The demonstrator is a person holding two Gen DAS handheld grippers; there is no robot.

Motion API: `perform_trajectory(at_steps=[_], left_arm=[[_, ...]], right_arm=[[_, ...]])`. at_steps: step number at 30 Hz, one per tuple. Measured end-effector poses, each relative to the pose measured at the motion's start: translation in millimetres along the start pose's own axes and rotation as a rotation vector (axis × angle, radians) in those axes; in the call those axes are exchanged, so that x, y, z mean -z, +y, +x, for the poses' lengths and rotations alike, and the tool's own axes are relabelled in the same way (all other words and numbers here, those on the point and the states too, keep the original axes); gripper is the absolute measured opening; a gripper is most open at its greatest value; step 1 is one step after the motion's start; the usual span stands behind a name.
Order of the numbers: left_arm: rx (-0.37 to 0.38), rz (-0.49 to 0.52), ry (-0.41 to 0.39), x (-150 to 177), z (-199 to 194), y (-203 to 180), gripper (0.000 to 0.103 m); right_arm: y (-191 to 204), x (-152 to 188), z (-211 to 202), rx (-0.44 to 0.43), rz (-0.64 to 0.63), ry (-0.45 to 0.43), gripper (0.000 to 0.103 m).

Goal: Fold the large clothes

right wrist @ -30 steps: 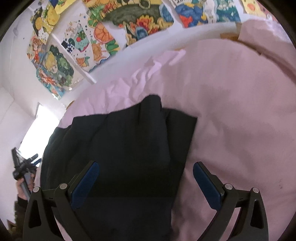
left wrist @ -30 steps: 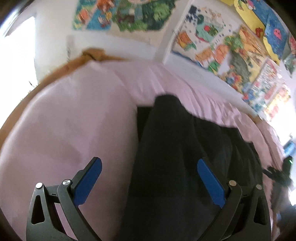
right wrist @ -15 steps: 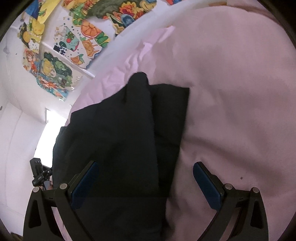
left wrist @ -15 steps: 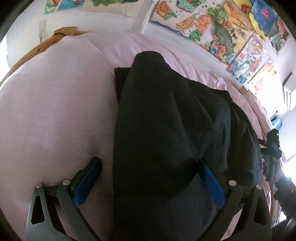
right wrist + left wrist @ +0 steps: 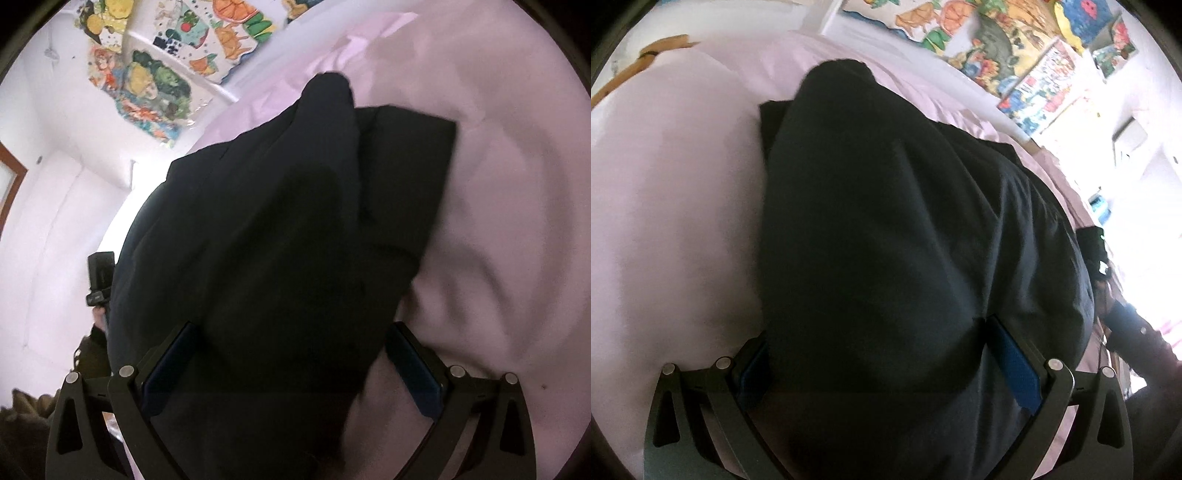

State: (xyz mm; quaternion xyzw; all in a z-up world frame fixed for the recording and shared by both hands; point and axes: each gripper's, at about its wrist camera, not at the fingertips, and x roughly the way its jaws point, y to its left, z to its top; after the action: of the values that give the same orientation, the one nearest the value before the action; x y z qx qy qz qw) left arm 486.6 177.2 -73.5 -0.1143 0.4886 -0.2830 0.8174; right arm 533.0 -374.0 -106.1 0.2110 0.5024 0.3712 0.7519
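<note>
Left gripper [image 5: 882, 363]: seen at the bottom of the left wrist view, jaws spread wide; the blue pads [image 5: 1015, 369] are set at either side of the dark cloth, which lies between them without being pinched.
Right gripper [image 5: 291, 363]: likewise spread wide in the right wrist view; dark cloth is bunched between its blue pads [image 5: 415, 371], not clamped.
Black garment [image 5: 905, 240]: spread on the bed, piled in a mound with a folded layer beneath and a narrow rounded end pointed toward the far wall; in the right wrist view [image 5: 295, 221] a flat rectangular flap is seen on its right side.
Bed sheet [image 5: 676, 192]: pale pink, wrinkled near the wall; the garment is carried on it.
Person's arm [image 5: 1134, 332]: a dark sleeve is seen at the right edge of the left wrist view.
Wooden bed frame [image 5: 642, 62]: glimpsed at the far left corner.
Wall pictures [image 5: 993, 33]: colourful drawings are fixed to the white wall behind the bed.
Writing: no readable brand, label or text can be made out; a small white mark on the other gripper's body is too blurred.
</note>
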Motion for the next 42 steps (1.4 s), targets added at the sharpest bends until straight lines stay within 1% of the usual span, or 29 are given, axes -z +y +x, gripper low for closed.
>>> perform_trajectory(at_steps=[4,6,10,19,28,32,35,37,40,42], left_arm=[[0.060,0.019,0.048,-1.4,8.2,-0.1,0.101],[0.085,0.005,0.067,-4.3,12.9,2.7,0.101],[0.129,-0.029,0.091,-9.1,16.7,9.7,0.101],[0.139,-0.038,0.092,-15.4,19.2,10.9,0.101],[0.138,-0.051,0.096,-13.6,22.2,8.3,0.100],[0.134,-0.050,0.115,-15.1,27.8,3.9,0.100],[0.121,-0.055,0.118,-16.9,30.9,1.4,0.100],[0.116,-0.079,0.113,-18.8,32.1,0.8,0.100],[0.101,-0.111,0.097,-19.7,31.0,1.4,0.096],[0.085,-0.121,0.081,-18.1,29.3,-0.2,0.090]], right_arm=[[-4.3,-0.5,6.4,-0.058,0.006,0.021,0.103],[-7.3,0.0,7.6,-0.079,0.016,0.025,0.103],[-11.5,2.3,6.6,-0.092,0.026,0.027,0.103],[-9.1,3.5,8.6,-0.089,0.020,0.034,0.103],[-5.5,4.7,12.2,-0.076,0.011,0.042,0.103],[-0.9,6.8,12.8,-0.052,-0.015,0.034,0.103],[4.3,8.2,13.0,-0.032,-0.037,0.031,0.098],[5.6,8.7,12.6,-0.032,-0.032,0.025,0.094],[6.9,9.6,10.3,-0.028,-0.023,0.009,0.086],[9.8,10.5,7.7,-0.018,-0.027,-0.008,0.079]])
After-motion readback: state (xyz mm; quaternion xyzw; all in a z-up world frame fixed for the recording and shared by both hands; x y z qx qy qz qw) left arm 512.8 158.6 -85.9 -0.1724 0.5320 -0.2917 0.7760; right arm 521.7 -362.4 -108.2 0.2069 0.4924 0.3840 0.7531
